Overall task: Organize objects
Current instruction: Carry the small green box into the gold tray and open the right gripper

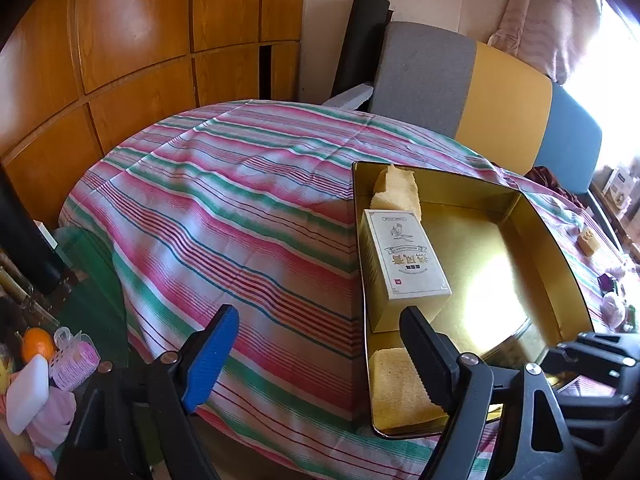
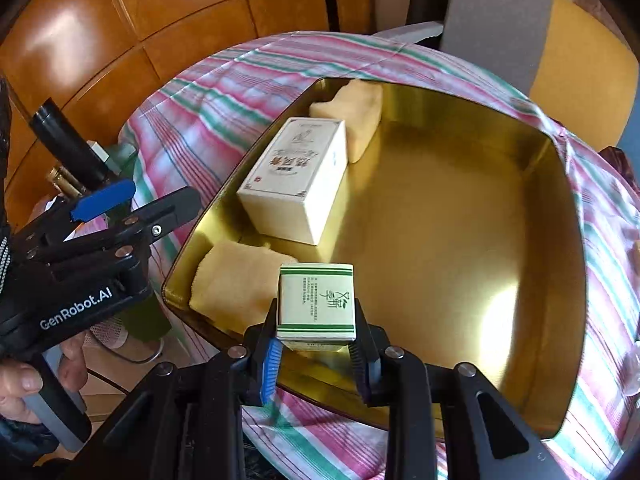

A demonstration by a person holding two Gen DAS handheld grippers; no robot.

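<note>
Striped tablecloth [image 1: 240, 208] | right hand-held gripper [image 2: 316, 354] clamps green-striped box [image 2: 317, 300] | left hand-held gripper [image 1: 316, 354] wide, empty

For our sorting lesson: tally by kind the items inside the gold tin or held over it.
Yellow sponges: 2, far and near
Boxes: 2, white box inside, green-striped box in the right gripper
Total: 4

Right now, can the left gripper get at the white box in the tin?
Probably yes. The left gripper is open and empty, and the white box lies uncovered just ahead in the gold tin; only the tin wall crowds one side.
</note>
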